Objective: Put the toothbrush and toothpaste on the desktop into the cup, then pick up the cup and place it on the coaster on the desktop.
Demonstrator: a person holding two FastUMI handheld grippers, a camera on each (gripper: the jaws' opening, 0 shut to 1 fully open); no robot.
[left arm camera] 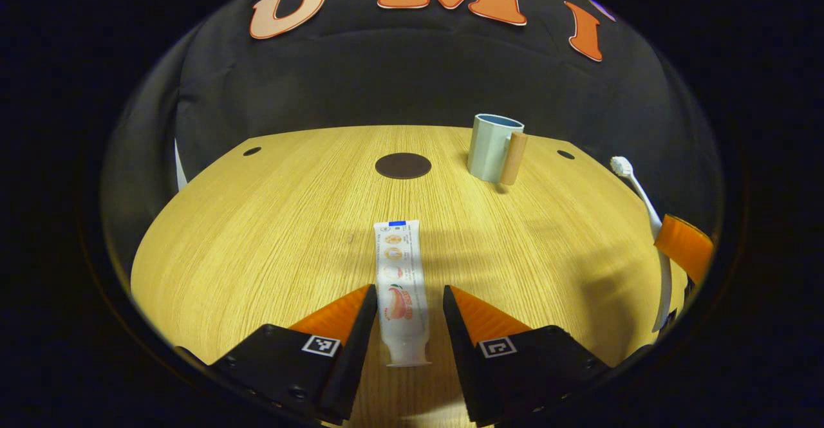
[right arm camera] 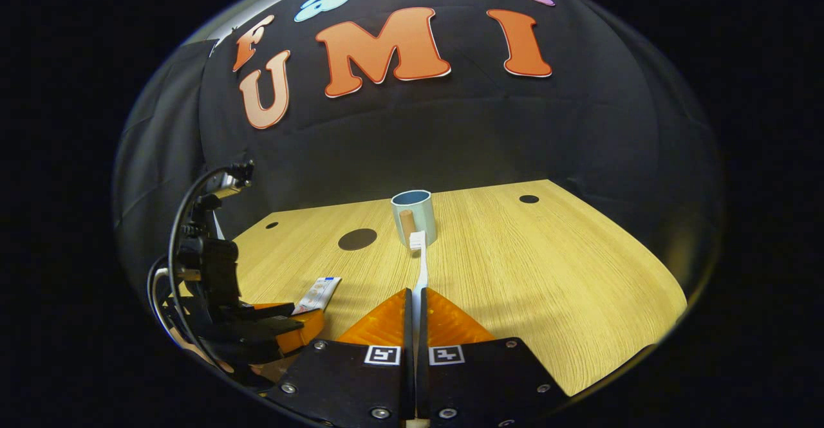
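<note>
Left gripper (left arm camera: 409,299): jaws wide, straddling the toothpaste (left arm camera: 400,286) on the table (left arm camera: 257,235), fingers not yet touching it.
Toothpaste axis: runs straight ahead between the fingers, cap end nearest the camera, so closing looks like the next call.
Coaster (left arm camera: 403,165): dark disc dead ahead, beyond the tube, bare.
Cup (left arm camera: 492,148): upright, to the right of the coaster, apart from it.
Right gripper (right arm camera: 416,302): clamped narrow on the toothbrush (right arm camera: 420,267), handle pinched, bristle head pointing forward.
Key relation: cup (right arm camera: 413,217) sits directly in line past the bristles, right gripper nearer it.
Count: one toothpaste, one toothbrush, one cup, one coaster, two grippers.
</note>
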